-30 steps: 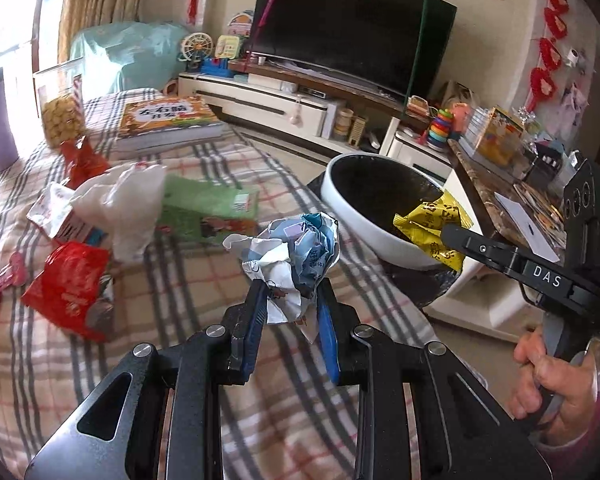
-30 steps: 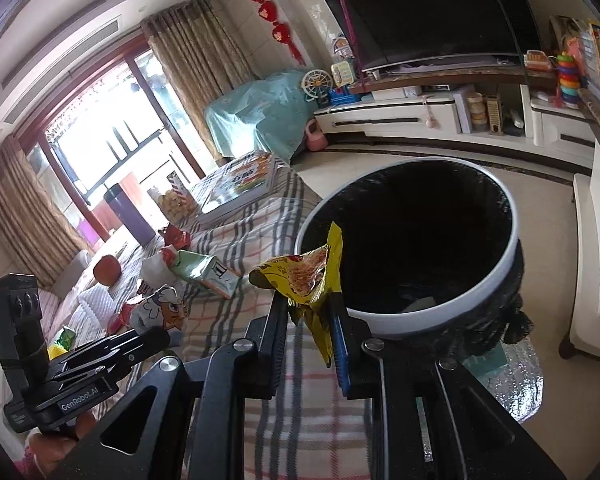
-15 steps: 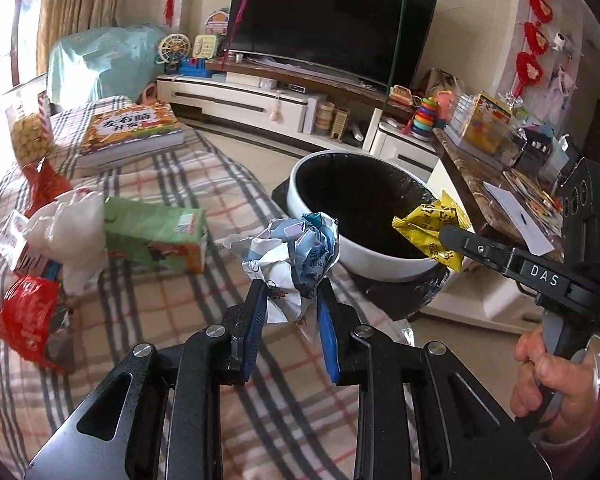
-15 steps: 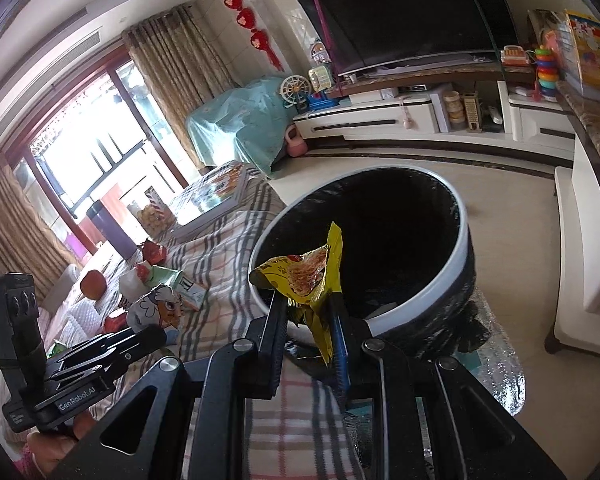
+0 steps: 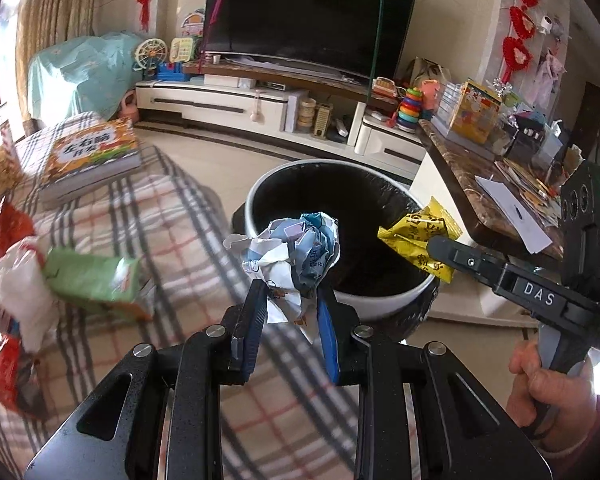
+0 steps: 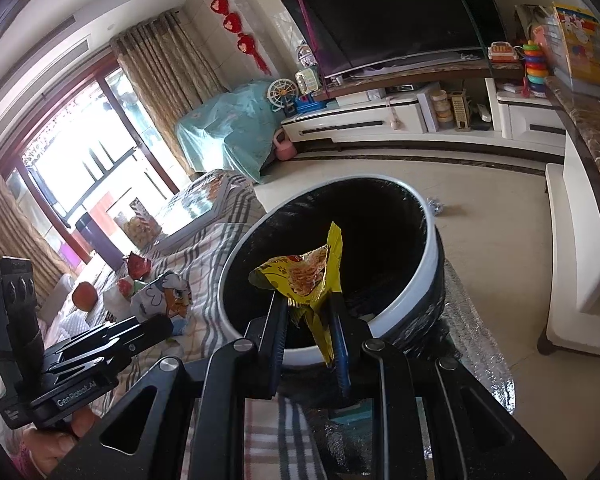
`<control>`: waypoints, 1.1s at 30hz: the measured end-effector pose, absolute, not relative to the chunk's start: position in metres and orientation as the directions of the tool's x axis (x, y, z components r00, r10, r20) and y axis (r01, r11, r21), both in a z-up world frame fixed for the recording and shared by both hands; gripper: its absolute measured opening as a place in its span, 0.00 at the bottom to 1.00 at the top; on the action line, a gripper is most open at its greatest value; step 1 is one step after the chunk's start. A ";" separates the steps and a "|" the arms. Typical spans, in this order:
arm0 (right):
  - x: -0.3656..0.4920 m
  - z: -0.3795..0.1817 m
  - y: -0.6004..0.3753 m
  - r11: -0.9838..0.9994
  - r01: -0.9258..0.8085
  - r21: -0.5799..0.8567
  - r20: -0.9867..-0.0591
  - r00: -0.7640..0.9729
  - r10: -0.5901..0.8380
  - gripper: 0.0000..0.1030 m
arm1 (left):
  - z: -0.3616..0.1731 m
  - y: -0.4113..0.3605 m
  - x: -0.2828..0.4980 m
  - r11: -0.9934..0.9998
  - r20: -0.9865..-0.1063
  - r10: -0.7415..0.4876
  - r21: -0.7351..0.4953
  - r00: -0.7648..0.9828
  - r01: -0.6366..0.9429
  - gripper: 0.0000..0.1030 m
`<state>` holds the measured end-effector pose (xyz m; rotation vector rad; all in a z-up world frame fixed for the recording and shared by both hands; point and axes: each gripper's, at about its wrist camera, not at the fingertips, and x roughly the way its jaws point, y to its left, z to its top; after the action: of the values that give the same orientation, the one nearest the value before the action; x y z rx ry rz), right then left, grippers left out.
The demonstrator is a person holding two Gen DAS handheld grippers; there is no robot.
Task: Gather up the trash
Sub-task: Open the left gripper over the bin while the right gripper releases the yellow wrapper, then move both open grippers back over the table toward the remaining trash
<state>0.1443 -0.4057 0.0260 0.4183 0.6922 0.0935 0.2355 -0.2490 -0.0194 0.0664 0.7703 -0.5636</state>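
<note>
While each claw stays clamped, left claw (image 5: pixel 288 312) on crumpled paper (image 5: pixel 296 252), right claw (image 6: pixel 308 320) on yellow wrapper (image 6: pixel 304 276), upright, over bin (image 6: pixel 428 264).

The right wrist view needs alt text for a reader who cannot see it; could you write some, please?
The right gripper pinches a yellow snack wrapper over a black-lined white bin. Plaid cloth with litter lies left.

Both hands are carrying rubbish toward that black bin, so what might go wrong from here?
1. The left tongs pinch only the lower edge of the crumpled paper ball, which hangs near the bin rim; released now, it might land on the plaid cloth.
2. The yellow snack wrapper in the right tongs is light and may cling or flutter outside.
</note>
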 end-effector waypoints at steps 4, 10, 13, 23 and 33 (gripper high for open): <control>0.149 0.028 -0.415 0.914 0.063 0.402 -0.601 0.771 0.211 0.20 | -0.018 -0.263 0.244 0.844 -0.676 -0.462 -0.136 0.574 0.519 0.23; 0.159 0.029 -0.421 0.914 0.068 0.401 -0.608 0.765 0.210 0.21 | -0.021 -0.274 0.258 0.846 -0.687 -0.460 -0.146 0.563 0.513 0.24; 0.164 0.029 -0.424 0.913 0.067 0.402 -0.611 0.763 0.213 0.22 | -0.021 -0.280 0.264 0.844 -0.690 -0.461 -0.147 0.558 0.516 0.24; 0.178 0.027 -0.430 0.915 0.081 0.396 -0.635 0.744 0.209 0.30 | -0.030 -0.294 0.275 0.839 -0.719 -0.451 -0.140 0.528 0.526 0.40; 0.174 0.031 -0.437 0.906 0.101 0.411 -0.625 0.755 0.200 0.55 | -0.030 -0.276 0.269 0.857 -0.716 -0.443 -0.160 0.540 0.490 0.69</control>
<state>0.1742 -0.4370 0.0312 0.4432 0.7193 0.0560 0.2691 -0.2764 -0.0302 0.0618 0.8323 -0.5548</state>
